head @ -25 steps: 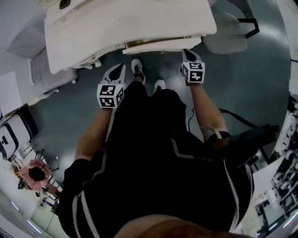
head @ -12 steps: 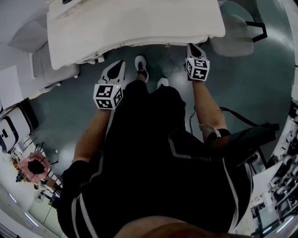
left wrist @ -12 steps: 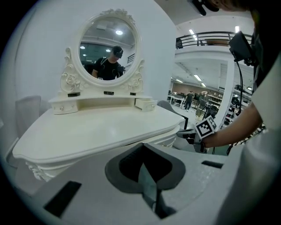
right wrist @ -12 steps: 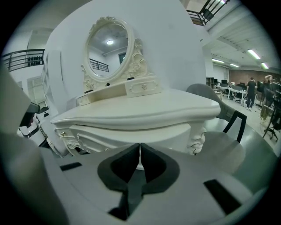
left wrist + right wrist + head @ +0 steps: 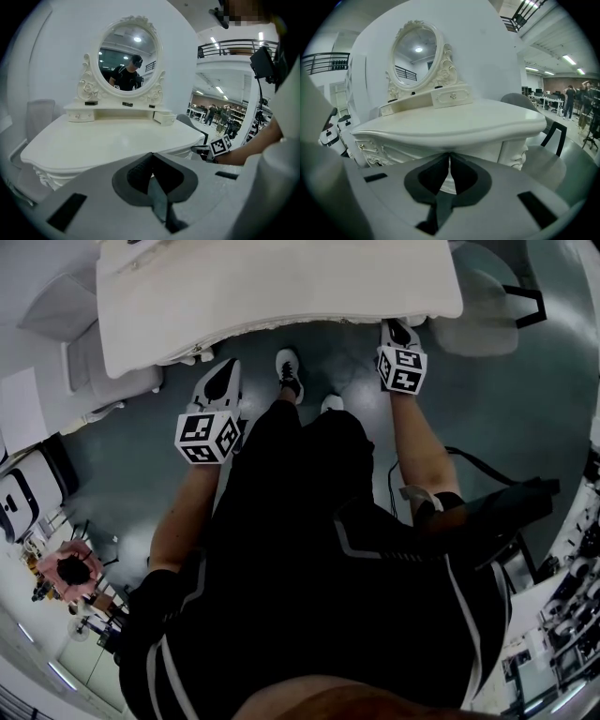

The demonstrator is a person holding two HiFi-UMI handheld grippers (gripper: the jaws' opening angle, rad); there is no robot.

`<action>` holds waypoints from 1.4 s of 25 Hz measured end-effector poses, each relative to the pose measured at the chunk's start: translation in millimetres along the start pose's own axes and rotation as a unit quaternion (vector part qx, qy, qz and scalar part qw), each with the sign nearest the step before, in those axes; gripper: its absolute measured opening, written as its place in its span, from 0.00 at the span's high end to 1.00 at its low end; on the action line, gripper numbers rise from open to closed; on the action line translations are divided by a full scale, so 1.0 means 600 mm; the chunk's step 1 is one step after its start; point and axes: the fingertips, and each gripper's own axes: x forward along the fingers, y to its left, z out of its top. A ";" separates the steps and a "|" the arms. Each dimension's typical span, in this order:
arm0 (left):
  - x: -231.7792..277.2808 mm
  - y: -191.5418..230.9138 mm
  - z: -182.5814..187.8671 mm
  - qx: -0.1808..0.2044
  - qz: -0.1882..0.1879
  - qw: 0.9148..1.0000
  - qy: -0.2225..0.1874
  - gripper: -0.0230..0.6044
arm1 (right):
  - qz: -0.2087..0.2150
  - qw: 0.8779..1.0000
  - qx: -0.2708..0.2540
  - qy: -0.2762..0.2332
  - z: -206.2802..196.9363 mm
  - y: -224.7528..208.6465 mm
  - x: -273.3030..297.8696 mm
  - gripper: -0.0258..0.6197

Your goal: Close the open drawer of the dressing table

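Note:
The white dressing table (image 5: pixel 272 282) fills the top of the head view. No drawer sticks out past its front edge (image 5: pixel 309 322); the front looks flush under the top. My right gripper (image 5: pixel 395 331) is shut on nothing, its tips right at the table's front, just under the overhanging top (image 5: pixel 454 126). The right gripper view shows the carved front apron (image 5: pixel 379 150) close behind the shut jaws. My left gripper (image 5: pixel 223 382) is also shut and empty. It hangs over the floor, a little back from the table's left front corner (image 5: pixel 42 164).
An oval mirror (image 5: pixel 129 61) and small top drawers (image 5: pixel 452 96) stand at the table's back. A grey chair (image 5: pixel 103 381) is at the table's left and a round stool (image 5: pixel 473 320) at its right. The person's shoes (image 5: pixel 289 367) are close under the front edge.
One second ago the drawer stuck out under the table's front with the right gripper beside it. Now it is pushed in out of sight. The left gripper has drifted back and left.

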 end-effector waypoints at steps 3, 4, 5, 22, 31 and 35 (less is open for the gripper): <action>-0.009 0.010 0.012 -0.010 0.007 1.000 -0.010 0.96 | 0.003 1.000 0.013 -0.015 0.005 0.003 -0.002 0.93; -0.010 0.013 0.015 -0.013 0.009 1.000 -0.012 0.96 | 0.004 1.000 0.015 -0.018 0.004 0.003 -0.003 0.93; -0.011 0.016 0.018 -0.013 0.010 1.000 -0.015 0.96 | 0.004 1.000 0.013 -0.020 0.004 0.004 -0.003 0.93; -0.066 0.010 0.119 -0.007 0.020 0.997 -0.074 0.96 | 0.054 0.998 0.018 0.013 0.040 0.019 -0.090 0.95; -0.114 0.015 0.217 -0.018 -0.046 0.993 -0.109 0.96 | 0.050 0.998 0.017 -0.024 0.196 0.075 -0.206 0.95; -0.130 0.022 0.266 0.022 -0.072 0.989 -0.129 0.96 | 0.047 0.997 0.010 -0.065 0.293 0.111 -0.256 0.95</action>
